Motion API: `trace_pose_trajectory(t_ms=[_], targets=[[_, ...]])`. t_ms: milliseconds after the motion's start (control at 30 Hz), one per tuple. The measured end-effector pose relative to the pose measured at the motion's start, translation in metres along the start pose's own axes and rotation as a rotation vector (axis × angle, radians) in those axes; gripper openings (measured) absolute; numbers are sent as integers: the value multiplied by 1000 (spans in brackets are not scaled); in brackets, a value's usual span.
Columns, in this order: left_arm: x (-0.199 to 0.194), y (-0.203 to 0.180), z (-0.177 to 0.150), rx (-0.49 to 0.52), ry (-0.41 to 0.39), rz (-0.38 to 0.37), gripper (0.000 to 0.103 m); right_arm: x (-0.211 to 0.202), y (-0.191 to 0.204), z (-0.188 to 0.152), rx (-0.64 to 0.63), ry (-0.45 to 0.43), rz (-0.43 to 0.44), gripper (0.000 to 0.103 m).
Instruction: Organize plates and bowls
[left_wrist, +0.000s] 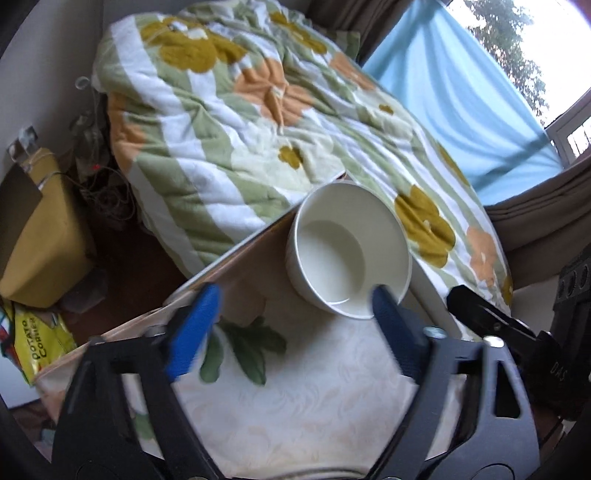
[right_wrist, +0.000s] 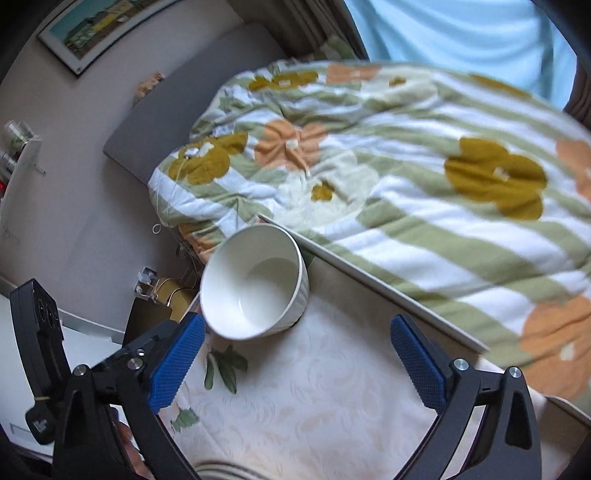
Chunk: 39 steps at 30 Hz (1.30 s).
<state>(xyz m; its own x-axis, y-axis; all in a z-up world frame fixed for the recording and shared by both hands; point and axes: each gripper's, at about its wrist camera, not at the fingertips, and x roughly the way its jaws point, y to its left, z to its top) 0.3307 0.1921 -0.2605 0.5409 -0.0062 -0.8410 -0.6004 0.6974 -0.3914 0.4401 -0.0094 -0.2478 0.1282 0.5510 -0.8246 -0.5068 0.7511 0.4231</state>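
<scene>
A white ceramic bowl (left_wrist: 349, 251) stands upright and empty near the far corner of the table, on a cream tablecloth (left_wrist: 295, 398) with green leaf prints. My left gripper (left_wrist: 295, 325) is open, its blue fingers spread wide just short of the bowl; the right finger tip is close to the bowl's near rim. In the right wrist view the bowl (right_wrist: 255, 284) sits ahead and left. My right gripper (right_wrist: 299, 354) is open and empty above the cloth (right_wrist: 314, 406). No plates are in view.
A bed with a floral quilt (left_wrist: 258, 122) runs right behind the table edge. The other gripper's black body (left_wrist: 498, 317) shows at right. A yellow box (left_wrist: 40, 236) and a snack bag (left_wrist: 33, 339) lie on the floor at left. A plate-like rim (right_wrist: 221, 470) peeks in at the bottom.
</scene>
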Motion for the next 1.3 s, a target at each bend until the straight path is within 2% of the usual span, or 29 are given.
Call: trace_pose_trajectory(t_ms=[67, 133, 233, 267, 367, 500, 767, 967, 1133, 1300], targets=[[18, -5, 2, 14, 24, 3, 57, 14, -5, 1, 24, 19, 15, 93], [30, -8, 3, 28, 32, 12, 52, 28, -10, 4, 48, 37, 34, 76], [42, -9, 5, 43, 38, 20, 42, 44, -12, 6, 65, 52, 60, 68], [46, -9, 6, 45, 41, 22, 35, 47, -11, 7, 62, 55, 61, 66], [51, -7, 9, 39, 42, 5, 28, 57, -6, 9, 38, 56, 65, 54], [53, -11, 11, 65, 40, 16, 25, 65, -3, 13, 14, 59, 51, 21], [46, -16, 9, 101, 23, 37, 25, 60, 6, 11, -35, 31, 20, 20], [20, -30, 2, 153, -2, 30, 25, 42, 6, 3, -17, 2, 29, 20], [-25, -53, -13, 207, -48, 13, 25, -5, 14, -11, -23, -60, 25, 20], [-81, -89, -51, 285, -63, -42, 25, -75, 18, -42, -11, -119, -10, 20]])
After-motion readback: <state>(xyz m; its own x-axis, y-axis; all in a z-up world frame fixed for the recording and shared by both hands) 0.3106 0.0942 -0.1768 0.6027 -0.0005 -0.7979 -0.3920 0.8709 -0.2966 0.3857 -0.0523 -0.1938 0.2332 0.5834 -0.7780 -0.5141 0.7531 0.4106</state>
